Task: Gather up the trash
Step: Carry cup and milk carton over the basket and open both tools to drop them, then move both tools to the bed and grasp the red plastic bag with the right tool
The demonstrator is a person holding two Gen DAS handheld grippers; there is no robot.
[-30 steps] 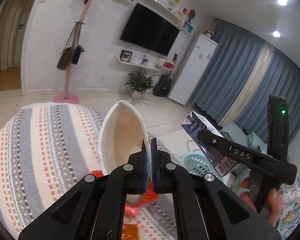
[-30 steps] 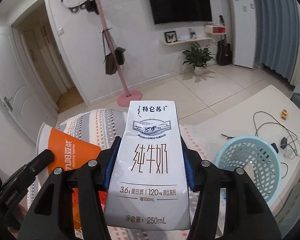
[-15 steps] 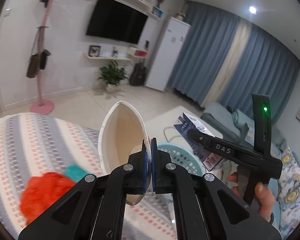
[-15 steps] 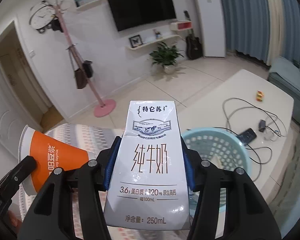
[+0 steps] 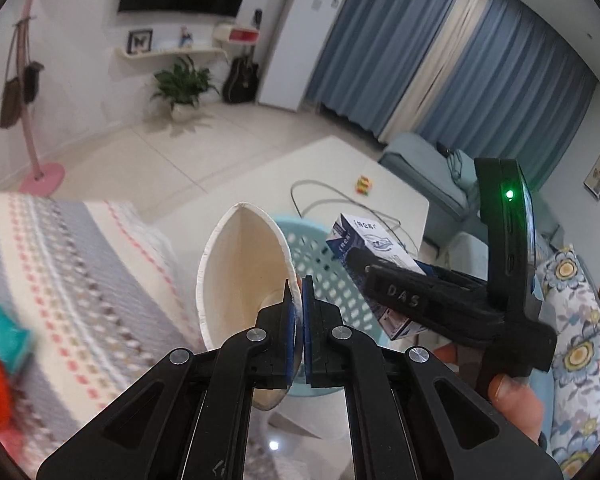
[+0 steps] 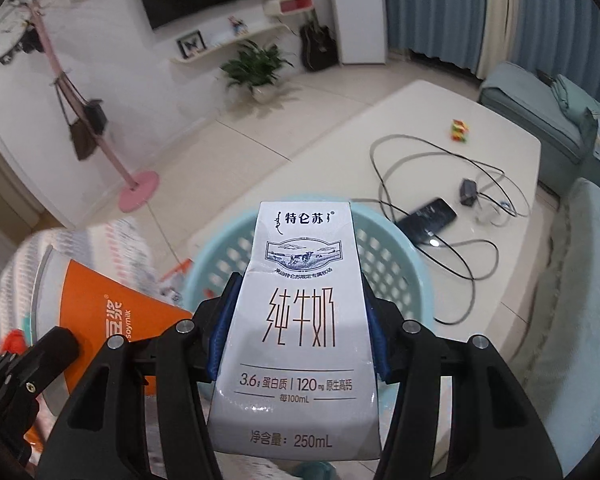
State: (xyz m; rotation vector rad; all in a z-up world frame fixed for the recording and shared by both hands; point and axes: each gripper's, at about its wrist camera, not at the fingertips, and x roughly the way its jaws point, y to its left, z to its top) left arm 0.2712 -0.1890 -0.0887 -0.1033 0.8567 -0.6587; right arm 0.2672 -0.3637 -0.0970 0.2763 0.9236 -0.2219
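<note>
Left wrist view has the left gripper (image 5: pixel 299 304) pinched hard on the wall of a paper cup (image 5: pixel 240 276), one pad inside the rim and one outside, squeezing the mouth into a pointed oval. The basket (image 5: pixel 316 264) sits right behind the cup, on the table (image 5: pixel 340 168). The right gripper (image 6: pixel 296 320) clamps a milk carton (image 6: pixel 300 320) by its two narrow sides, upright, with the basket's rim showing on both sides of it.

Both pieces of trash look to be in the carry-to-bin step, almost over the basket. Next, I judge, each needs its open space directly below before the jaws let go; the cup, held by its edge, may swing or catch the rim as it falls.

The cup is thin waxed paper, plain cream inside, orange printed outside, easily creased. The carton is a stiff, glossy, flat-faced box, slightly dented near its top fold. The basket is pale blue plastic, round, with a lattice of holes.
</note>
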